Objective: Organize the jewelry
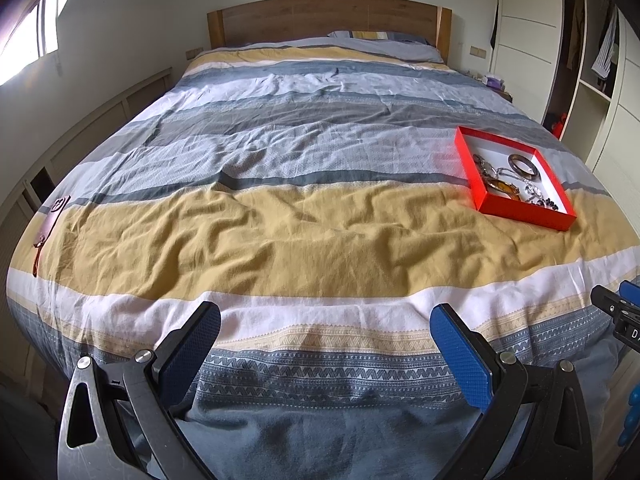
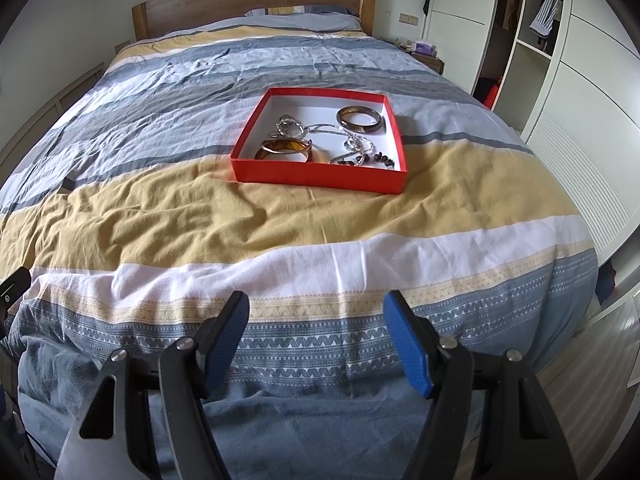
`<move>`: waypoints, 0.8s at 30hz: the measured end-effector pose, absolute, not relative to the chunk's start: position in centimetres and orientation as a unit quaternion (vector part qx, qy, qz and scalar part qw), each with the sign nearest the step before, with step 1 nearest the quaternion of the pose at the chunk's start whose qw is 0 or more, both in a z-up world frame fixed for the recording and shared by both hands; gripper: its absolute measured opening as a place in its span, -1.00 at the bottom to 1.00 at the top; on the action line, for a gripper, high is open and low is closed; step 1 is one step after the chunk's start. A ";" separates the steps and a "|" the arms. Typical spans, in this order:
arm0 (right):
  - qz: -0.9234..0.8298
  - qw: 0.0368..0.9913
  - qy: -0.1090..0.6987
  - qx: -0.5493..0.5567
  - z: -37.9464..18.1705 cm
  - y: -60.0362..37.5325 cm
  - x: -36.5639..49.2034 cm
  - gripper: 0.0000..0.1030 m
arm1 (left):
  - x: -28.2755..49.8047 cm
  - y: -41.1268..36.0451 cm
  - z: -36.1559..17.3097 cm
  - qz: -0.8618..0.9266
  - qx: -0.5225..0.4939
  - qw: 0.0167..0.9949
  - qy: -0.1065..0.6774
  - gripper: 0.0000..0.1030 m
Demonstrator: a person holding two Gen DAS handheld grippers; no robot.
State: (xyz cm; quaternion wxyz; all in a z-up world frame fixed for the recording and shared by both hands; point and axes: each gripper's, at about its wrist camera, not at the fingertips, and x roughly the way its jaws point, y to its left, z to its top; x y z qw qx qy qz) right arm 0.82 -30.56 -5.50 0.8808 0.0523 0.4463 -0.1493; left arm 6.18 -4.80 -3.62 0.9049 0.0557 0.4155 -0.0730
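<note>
1. A shallow red cardboard tray with a white inside (image 2: pixel 320 178) lies on the bed's striped quilt of grey, white and mustard cotton (image 2: pixel 200 216), across the line where a pale grey band meets the mustard one.
2. All the jewelry in view sits inside it: a dark brown polished bangle (image 2: pixel 360 120) at the far right, an amber translucent bangle (image 2: pixel 285 149) at the near left, silvery chains tangled in loops (image 2: pixel 316 130) between them, and a strand of dark beads (image 2: pixel 378 159) along the near wall.
3. The left claw (image 1: pixel 324 316) and the right claw (image 2: pixel 316 306) both hang over the foot of the bed, each spread wide with nothing between its blue pads, well apart from the tray.
4. This fits either pieces already gathered into the tray, or a heap waiting to be sorted; the views do not settle which.
5. Risks, as I judge them:
   - The chains look interlaced, so lifting one loop could drag its neighbours or the beads over the low wall.
   - The smooth, round bangles may squirt out from flat pads if pinched off-centre.
   - The tray rests on soft, rumpled bedding; pressing on a wall could tip it and spill the contents into the folds.
   - A small brown strap-like item (image 1: pixel 48 232) lies at the bed's left edge; I cannot tell what it is.
</note>
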 end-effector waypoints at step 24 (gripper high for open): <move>-0.149 0.877 0.454 0.046 -6.0 -30.0 0.9 0.32 | 6.3 -4.4 -4.7 -0.068 0.060 0.899 0.429 0.99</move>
